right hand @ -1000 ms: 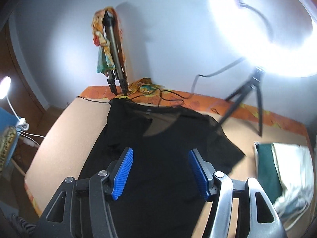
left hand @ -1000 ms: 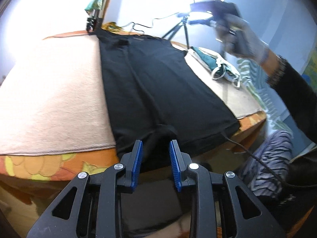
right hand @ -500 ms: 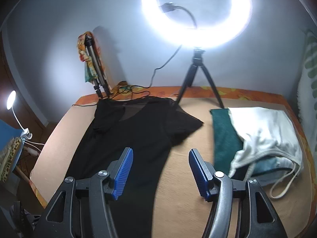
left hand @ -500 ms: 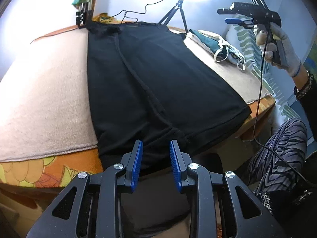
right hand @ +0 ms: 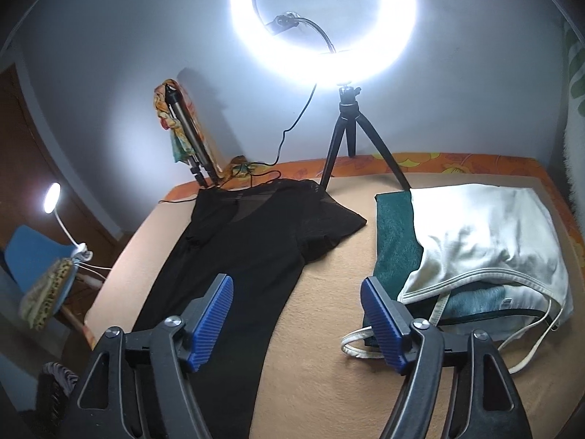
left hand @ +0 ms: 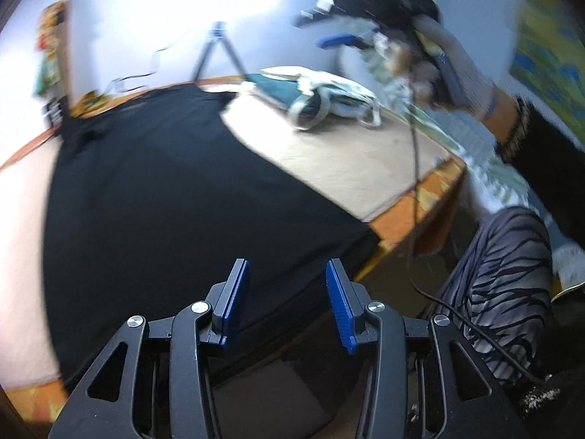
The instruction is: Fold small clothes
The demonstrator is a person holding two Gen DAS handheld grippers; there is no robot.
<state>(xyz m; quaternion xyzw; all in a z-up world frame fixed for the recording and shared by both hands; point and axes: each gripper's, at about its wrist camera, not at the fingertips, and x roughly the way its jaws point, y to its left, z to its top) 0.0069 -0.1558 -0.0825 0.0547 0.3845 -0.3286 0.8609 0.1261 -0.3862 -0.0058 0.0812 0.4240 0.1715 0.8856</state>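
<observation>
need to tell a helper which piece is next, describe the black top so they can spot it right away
Start at the glowing ring light on its tripod by the back wall. On the beige blanket below it lies the black short-sleeved top, spread flat. Unlike the folded white and green clothes beside it, it is dark and unfolded.

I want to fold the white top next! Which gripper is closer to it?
Right. The right gripper hovers open beside the white top; the left gripper is over the black shirt, farther away.

Matt black cloth shirt [right hand: 234, 256] (sheer at the neck), fuzzy beige blanket [right hand: 329, 366], ribbed blue plastic fingers [right hand: 382, 323]
</observation>
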